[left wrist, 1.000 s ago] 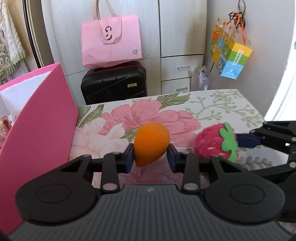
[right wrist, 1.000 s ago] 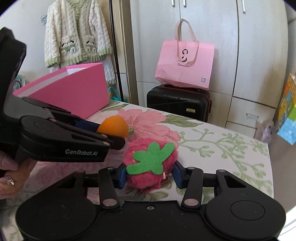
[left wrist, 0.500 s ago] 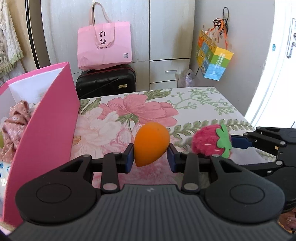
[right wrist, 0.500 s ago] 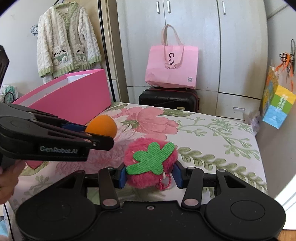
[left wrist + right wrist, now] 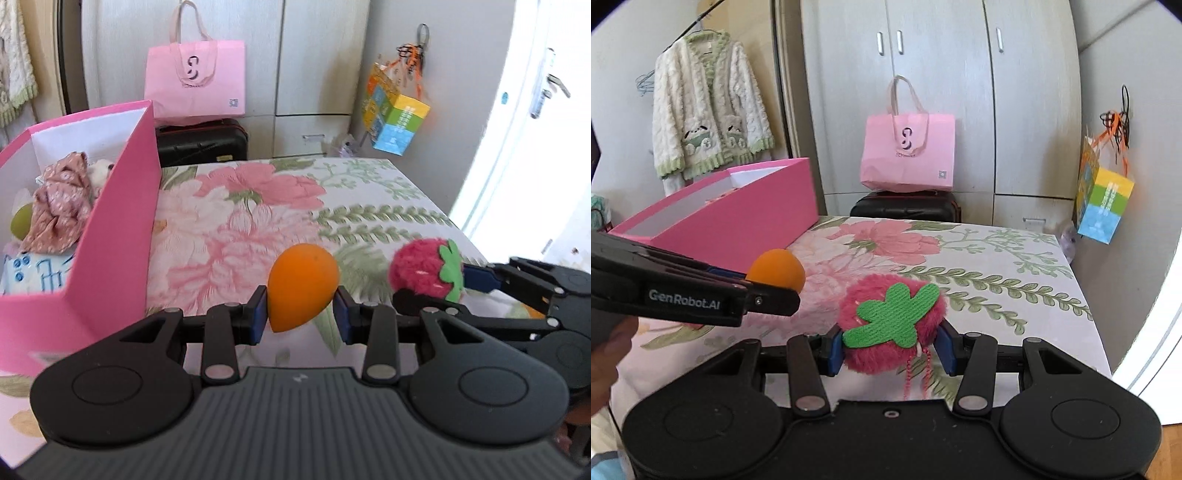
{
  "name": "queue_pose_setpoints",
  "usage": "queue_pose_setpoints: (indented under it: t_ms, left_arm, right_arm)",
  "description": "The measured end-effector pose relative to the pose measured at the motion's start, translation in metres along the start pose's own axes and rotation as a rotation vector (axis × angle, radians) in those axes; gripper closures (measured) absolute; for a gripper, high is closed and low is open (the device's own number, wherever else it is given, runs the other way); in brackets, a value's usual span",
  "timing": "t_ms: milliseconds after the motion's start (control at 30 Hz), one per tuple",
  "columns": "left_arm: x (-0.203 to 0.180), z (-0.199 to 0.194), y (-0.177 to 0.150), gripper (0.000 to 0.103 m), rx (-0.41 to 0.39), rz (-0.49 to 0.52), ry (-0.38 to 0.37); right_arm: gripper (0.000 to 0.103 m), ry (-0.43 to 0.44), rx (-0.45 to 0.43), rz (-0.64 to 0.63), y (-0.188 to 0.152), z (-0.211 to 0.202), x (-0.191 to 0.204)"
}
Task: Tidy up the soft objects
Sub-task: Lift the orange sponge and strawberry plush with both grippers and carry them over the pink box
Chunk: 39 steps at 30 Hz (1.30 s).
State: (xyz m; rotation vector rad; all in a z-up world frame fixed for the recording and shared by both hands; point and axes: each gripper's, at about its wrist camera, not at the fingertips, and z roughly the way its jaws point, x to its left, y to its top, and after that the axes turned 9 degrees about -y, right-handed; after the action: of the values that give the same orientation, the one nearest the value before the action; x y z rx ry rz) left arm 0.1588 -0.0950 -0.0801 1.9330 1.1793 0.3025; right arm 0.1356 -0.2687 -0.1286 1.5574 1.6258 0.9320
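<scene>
My left gripper (image 5: 300,318) is shut on an orange egg-shaped sponge (image 5: 301,286) and holds it above the floral table; it also shows in the right wrist view (image 5: 777,272). My right gripper (image 5: 889,347) is shut on a fuzzy pink strawberry plush (image 5: 892,325) with a green felt leaf; it shows at the right in the left wrist view (image 5: 424,271). An open pink box (image 5: 110,236) stands at the left, with a pink cloth (image 5: 59,206) and other soft items inside. Both grippers hover to the right of the box.
The table has a floral cloth (image 5: 280,206). Behind it stand a black suitcase (image 5: 201,142) with a pink bag (image 5: 194,83) on top, and white cabinets. A colourful bag (image 5: 399,118) hangs on the right wall. A fleece jacket (image 5: 709,114) hangs at the left.
Both grippers have risen and pulled back with their objects held. The inside of the pink box has come into the left wrist view.
</scene>
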Motion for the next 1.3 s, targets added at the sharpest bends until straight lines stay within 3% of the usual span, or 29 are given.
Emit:
queue_pose_setpoints:
  t_ms: [233, 667, 833, 1033, 1300]
  left_arm:
    - [0.004, -0.045, -0.023, 0.067, 0.052, 0.069, -0.036]
    - [0.04, -0.132, -0.026, 0.067, 0.122, 0.069, -0.116]
    - [0.057, -0.16, -0.017, 0.067, 0.064, 0.049, -0.087]
    - [0.072, -0.184, 0.002, 0.067, -0.047, 0.074, -0.02]
    - [0.106, -0.184, 0.036, 0.067, -0.137, 0.053, 0.011]
  right_arm:
    - [0.05, 0.041, -0.01, -0.018, -0.013, -0.032, 0.023]
    - [0.05, 0.348, 0.119, -0.001, 0.01, -0.055, 0.055]
    - [0.049, 0.419, 0.085, -0.057, 0.035, -0.064, 0.077]
    - [0.048, 0.49, -0.019, -0.15, 0.075, -0.068, 0.108]
    - [0.047, 0.501, -0.07, -0.213, 0.126, -0.038, 0.142]
